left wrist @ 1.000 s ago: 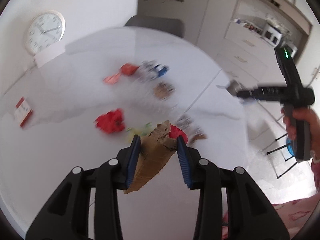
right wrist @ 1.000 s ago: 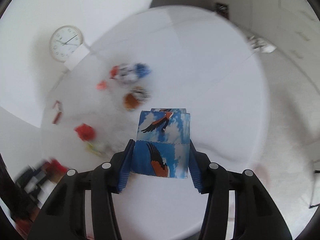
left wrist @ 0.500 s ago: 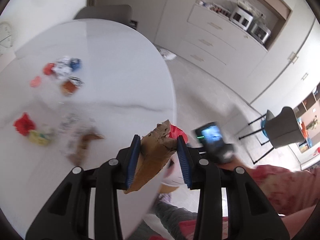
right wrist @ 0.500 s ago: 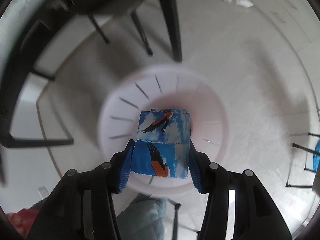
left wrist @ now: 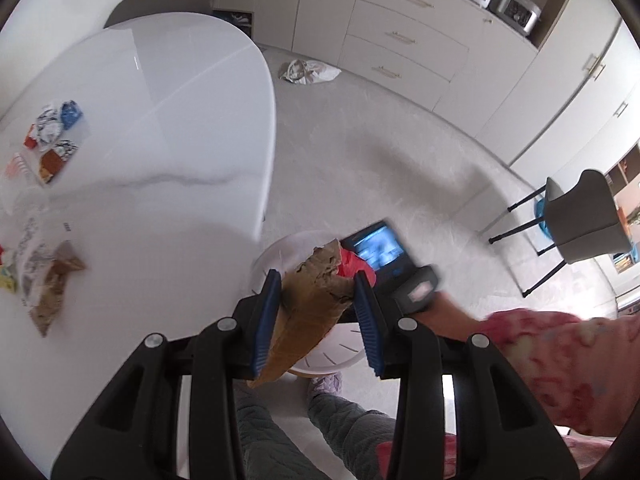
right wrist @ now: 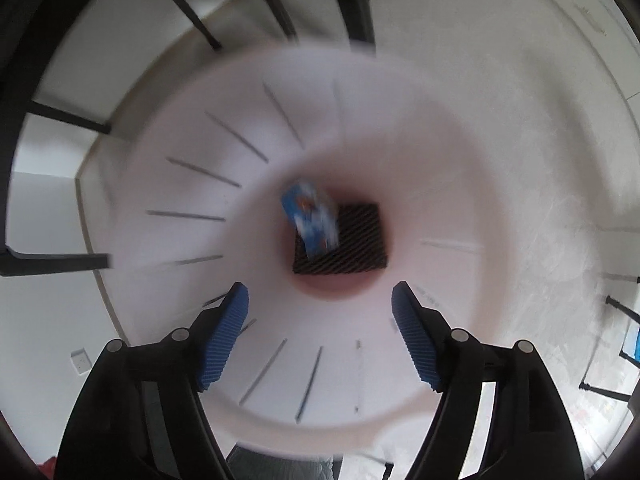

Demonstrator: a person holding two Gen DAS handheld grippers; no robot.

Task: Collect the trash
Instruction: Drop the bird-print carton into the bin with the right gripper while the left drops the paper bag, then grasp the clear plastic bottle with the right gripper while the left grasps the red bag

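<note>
Pale kitchen floor, white bin [right wrist: 160,184] centre frame. Right claw [right wrist: 320,332] just opened, empty — blue carton [right wrist: 310,220] blurred deep in bin. Left claw [left wrist: 316,320] clenched on brown cardboard scrap [left wrist: 312,304], lower centre — early release could miss rim. Wrappers [left wrist: 50,136] left on counter [left wrist: 168,128].

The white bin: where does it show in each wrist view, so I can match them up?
Left wrist: the white bin sits low centre, on the floor beside the table, mostly hidden behind the cardboard scrap.
Right wrist: it fills the frame, seen from above, with the blue carton inside.
Shared landmark: the bin's slotted wall.
</note>
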